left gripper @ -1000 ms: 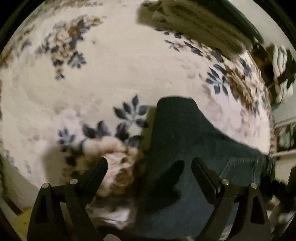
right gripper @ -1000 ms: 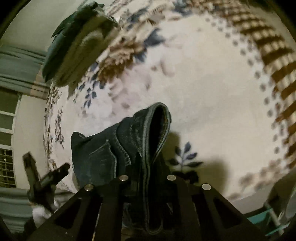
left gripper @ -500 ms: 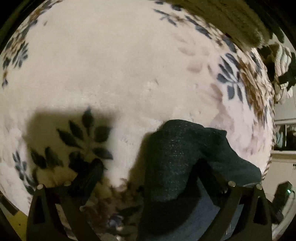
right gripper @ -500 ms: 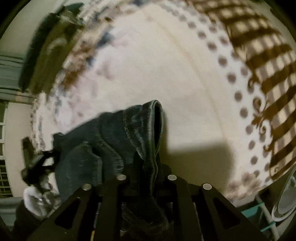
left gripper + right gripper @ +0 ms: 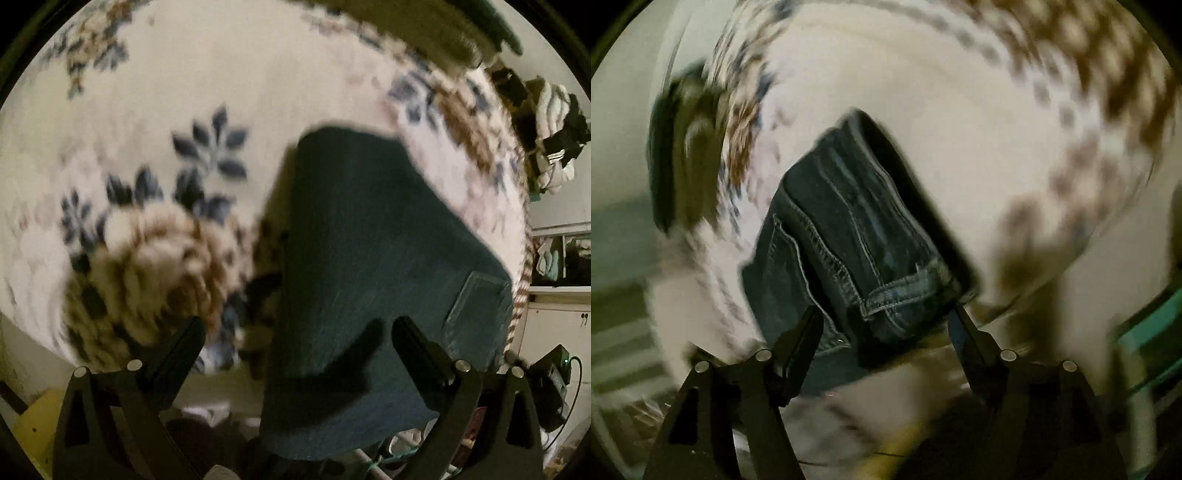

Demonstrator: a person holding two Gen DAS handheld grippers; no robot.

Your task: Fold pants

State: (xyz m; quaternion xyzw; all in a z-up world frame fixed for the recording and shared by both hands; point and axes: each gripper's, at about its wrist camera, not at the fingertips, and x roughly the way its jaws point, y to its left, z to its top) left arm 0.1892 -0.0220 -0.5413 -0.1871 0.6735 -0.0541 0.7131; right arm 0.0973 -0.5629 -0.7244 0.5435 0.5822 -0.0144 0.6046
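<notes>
One pair of dark denim pants (image 5: 849,251), folded, laid on floral blanket (image 5: 184,110). Heavy, limp, stiff at seams; best taken at hem (image 5: 905,288). Left gripper (image 5: 295,332) and right gripper (image 5: 886,325): jaws wide, nothing held.

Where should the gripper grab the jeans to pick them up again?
Probably the thick stitched hem of the jeans, nearest the open right gripper. Come straight in from the front: that doubled edge sticks out toward the fingers, while the top lies flat on the blanket.
</notes>
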